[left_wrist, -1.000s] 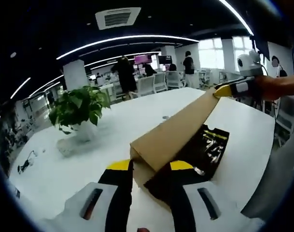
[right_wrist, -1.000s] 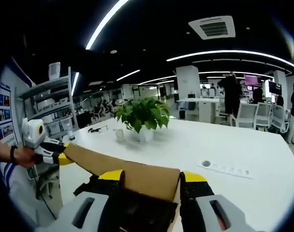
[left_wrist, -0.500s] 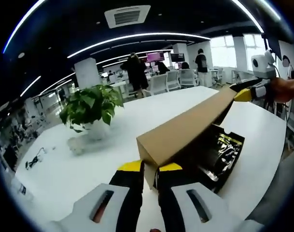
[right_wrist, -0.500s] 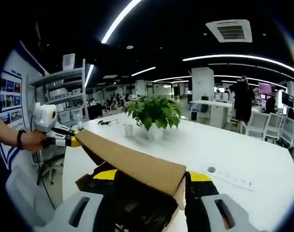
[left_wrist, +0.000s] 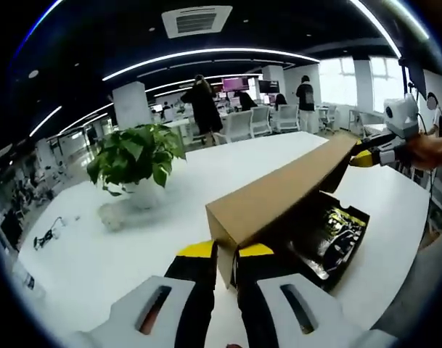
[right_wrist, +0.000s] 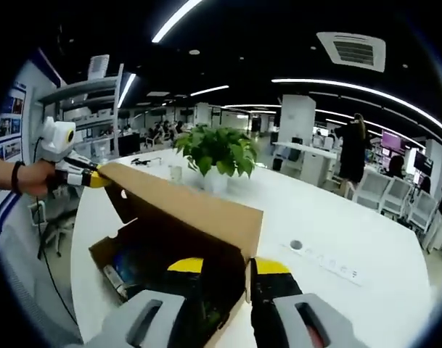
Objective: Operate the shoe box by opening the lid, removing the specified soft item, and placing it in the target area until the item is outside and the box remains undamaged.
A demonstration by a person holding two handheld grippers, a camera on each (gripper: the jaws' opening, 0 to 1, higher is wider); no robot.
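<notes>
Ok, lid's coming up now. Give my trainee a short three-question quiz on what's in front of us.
1. True or false: the box lid is raised, with a gripper at each end.
2. What stands on the white table beyond the shoe box? A) potted plant B) laptop C) kettle
3. Fill in: the left gripper is shut on a ___ of the lid.

Key: 1 true; 2 A; 3 corner. The right gripper pinches the lid's other end, and dark contents with yellow print show inside.

Bright ceiling light strips (left_wrist: 206,56) glare overhead; fisheye edges warp.
</notes>
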